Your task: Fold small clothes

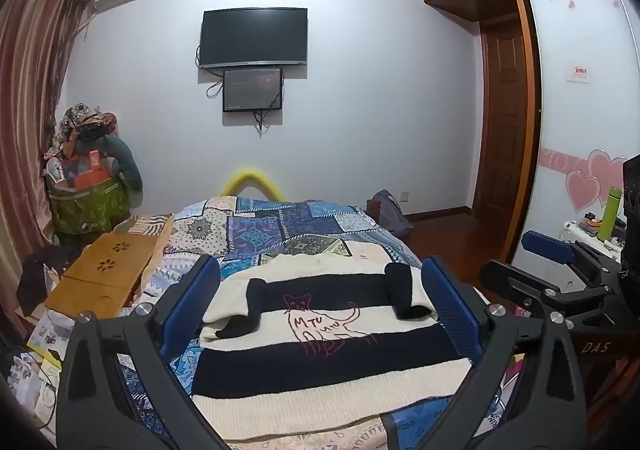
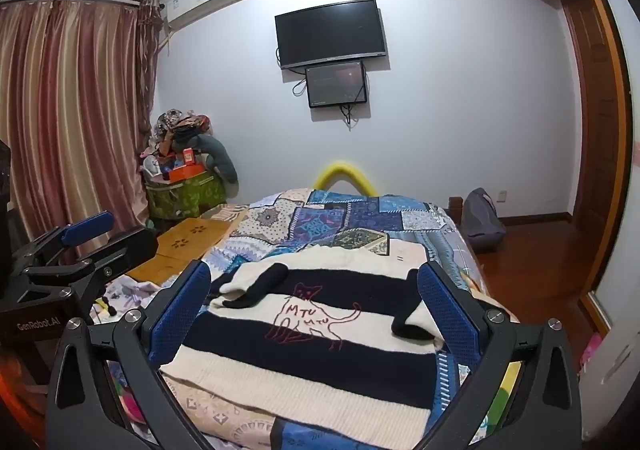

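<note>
Two hand-held grippers with black frames and blue-padded fingers fill the bottom of each view, both tipped slightly downward toward the bed. The left gripper (image 1: 320, 298) has its jaws spread wide with nothing between the pads; the right gripper (image 2: 314, 304) likewise stands wide and holds nothing. In the left wrist view the right gripper shows at the right edge, beside the left one and apart from it. Just beyond the fingers, in the lower centre of both frames, lies the cream and navy striped knitted sweater with a red outlined cat (image 1: 320, 330), flat on the blue patchwork quilt (image 1: 280, 226), sleeves folded inward across its upper part. At left of the sweater sits a wooden lap tray (image 1: 108, 270). Farther back, high on the pale wall, hangs a black flat television (image 1: 254, 36).
</note>
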### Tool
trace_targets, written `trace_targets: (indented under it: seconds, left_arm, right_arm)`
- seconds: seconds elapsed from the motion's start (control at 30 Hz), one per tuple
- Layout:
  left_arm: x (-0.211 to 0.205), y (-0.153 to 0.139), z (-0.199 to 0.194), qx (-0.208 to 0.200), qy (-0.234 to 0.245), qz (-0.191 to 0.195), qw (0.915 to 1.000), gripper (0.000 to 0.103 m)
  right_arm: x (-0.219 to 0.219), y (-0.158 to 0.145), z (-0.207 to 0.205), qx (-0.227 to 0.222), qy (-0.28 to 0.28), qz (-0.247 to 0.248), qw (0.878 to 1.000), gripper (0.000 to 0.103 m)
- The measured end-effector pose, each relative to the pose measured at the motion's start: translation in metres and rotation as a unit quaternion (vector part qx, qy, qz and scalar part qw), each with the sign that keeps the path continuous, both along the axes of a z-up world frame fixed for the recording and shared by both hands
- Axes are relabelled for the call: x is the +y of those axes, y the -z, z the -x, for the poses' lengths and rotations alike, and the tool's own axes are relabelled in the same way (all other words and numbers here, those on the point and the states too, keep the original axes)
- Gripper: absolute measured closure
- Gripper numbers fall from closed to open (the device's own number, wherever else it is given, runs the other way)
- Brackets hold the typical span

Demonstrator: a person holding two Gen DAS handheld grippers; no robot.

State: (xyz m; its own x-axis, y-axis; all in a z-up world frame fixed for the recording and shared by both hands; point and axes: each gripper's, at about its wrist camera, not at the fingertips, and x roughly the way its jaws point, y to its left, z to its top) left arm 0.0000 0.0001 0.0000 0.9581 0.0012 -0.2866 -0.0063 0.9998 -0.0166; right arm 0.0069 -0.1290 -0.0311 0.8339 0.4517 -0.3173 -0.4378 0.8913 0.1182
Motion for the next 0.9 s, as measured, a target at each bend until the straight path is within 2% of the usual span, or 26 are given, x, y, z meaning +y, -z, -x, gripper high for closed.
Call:
trace_targets:
  seconds: [0.9]
  left_arm:
    - [0.0002, -0.0001, 0.0025, 0.004, -0.002, -0.001, 1.0000, 0.001]
  right_arm:
    - [-0.0008, 0.0023, 0.0009, 0.001, 0.003, 0.001, 1.000, 0.000]
